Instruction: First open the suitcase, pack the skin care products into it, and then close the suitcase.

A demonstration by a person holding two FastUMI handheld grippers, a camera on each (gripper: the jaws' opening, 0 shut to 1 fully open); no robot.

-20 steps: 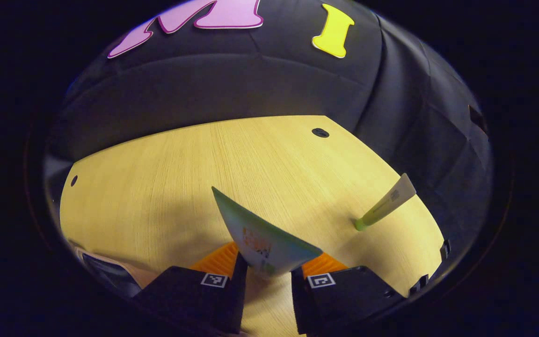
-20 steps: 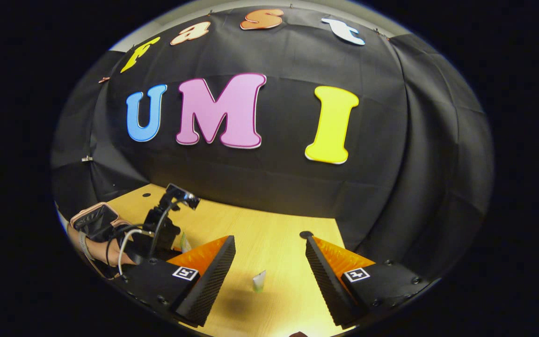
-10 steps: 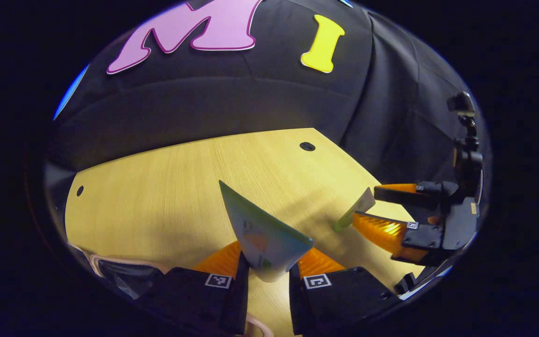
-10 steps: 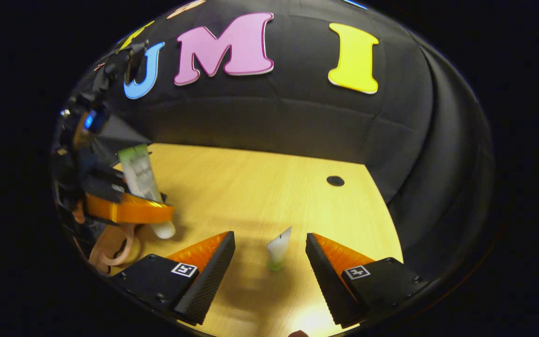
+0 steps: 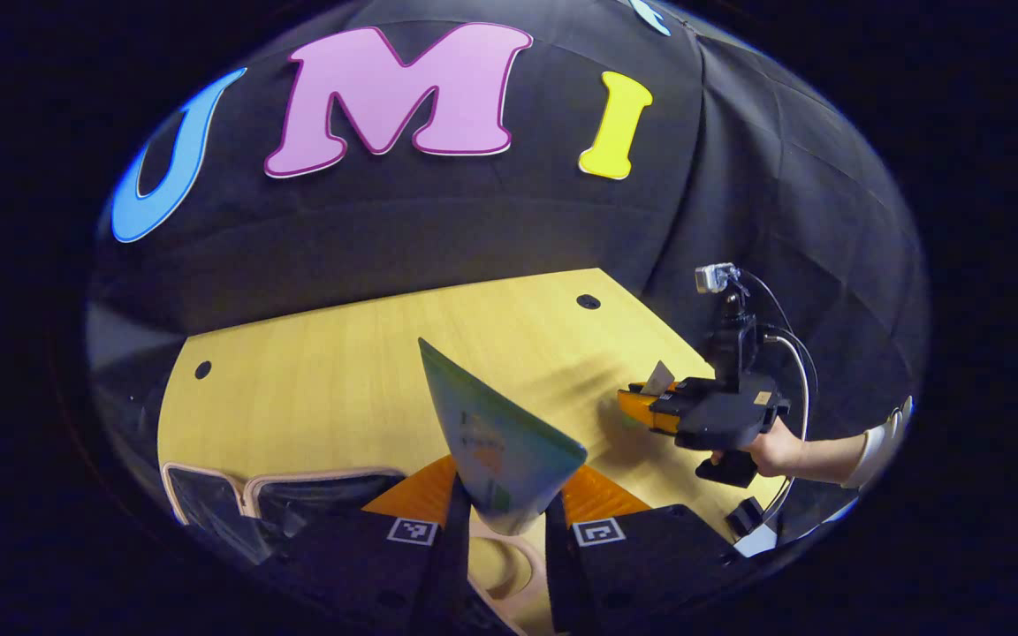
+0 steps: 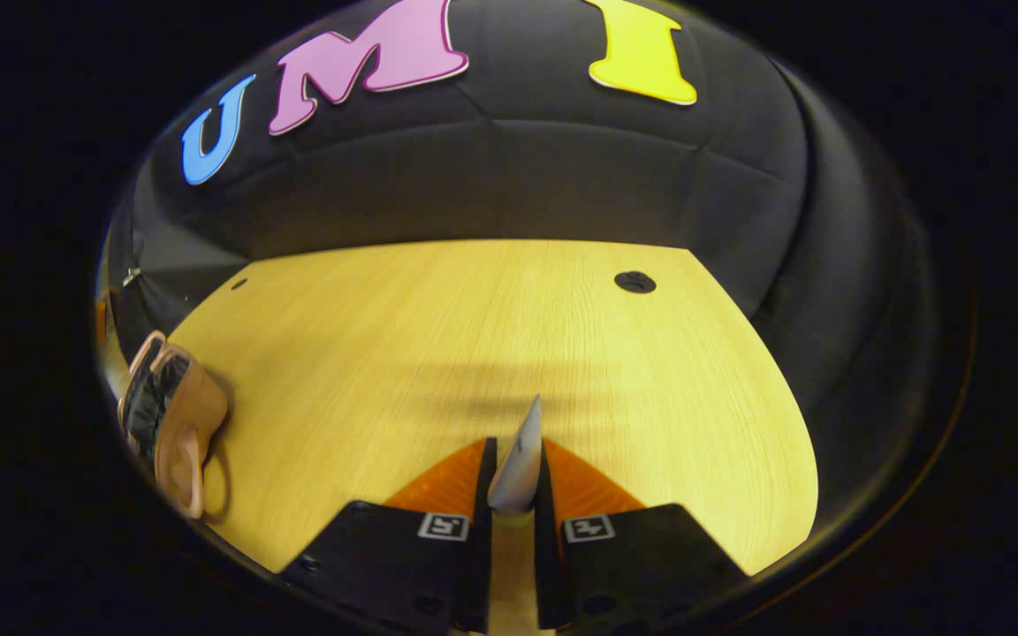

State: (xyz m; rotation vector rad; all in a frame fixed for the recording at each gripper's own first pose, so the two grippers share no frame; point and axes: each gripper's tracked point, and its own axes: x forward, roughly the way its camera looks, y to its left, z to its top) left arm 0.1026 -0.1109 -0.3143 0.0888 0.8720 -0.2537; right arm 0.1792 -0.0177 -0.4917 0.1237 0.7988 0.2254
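Observation:
In the left gripper view, my left gripper [image 5: 502,517] is shut on a wide green-and-white tube [image 5: 491,437], whose flat crimped end points up. The open pink suitcase [image 5: 297,490] with its dark lining lies just below and to the left of it, and its handle loop [image 5: 502,565] sits under the fingers. In the right gripper view, my right gripper [image 6: 513,495] is shut on a small white tube [image 6: 520,455] over the table. That gripper [image 5: 703,411], a hand [image 5: 778,450] holding it, and the small tube [image 5: 657,380] are at the right of the left gripper view.
The light wooden table [image 6: 438,336] has a dark cable hole [image 6: 635,282] at its far right and another [image 5: 202,369] at far left. The suitcase [image 6: 169,415] lies at the table's left edge in the right gripper view. Black cloth walls the far side.
My right gripper came down around the small tube and shut on it. My left gripper drew back with the wide tube, bringing the open suitcase under it.

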